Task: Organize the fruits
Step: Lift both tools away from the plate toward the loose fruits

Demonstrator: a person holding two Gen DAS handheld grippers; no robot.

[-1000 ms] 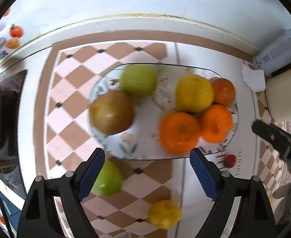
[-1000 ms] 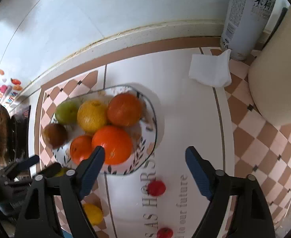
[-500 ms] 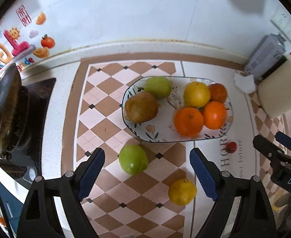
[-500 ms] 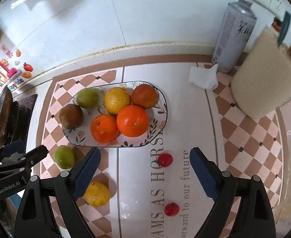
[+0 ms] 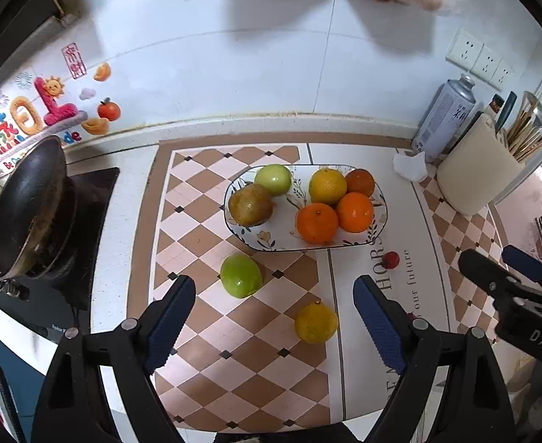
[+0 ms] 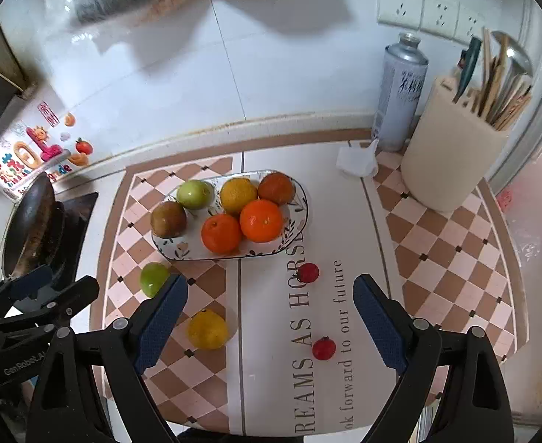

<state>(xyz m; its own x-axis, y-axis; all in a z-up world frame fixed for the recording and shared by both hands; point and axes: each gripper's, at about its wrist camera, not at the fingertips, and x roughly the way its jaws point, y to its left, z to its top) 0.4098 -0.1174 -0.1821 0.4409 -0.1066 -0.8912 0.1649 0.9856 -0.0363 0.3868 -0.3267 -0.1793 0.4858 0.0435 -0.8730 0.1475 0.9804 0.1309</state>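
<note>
A white patterned plate on the checkered mat holds a brown fruit, a green apple, a yellow citrus and three oranges. On the mat lie a green apple, a yellow citrus and two small red fruits. My left gripper is open and empty, pulled back above the loose fruit. My right gripper is open and empty, near the red fruits.
A black wok sits on the stove at left. A spray can, a crumpled tissue and a cream utensil holder stand at back right. The tiled wall runs behind.
Both grippers have pulled back and up from the plate, widening the view. The loose fruits and the stove have come into sight. Both stay open.
</note>
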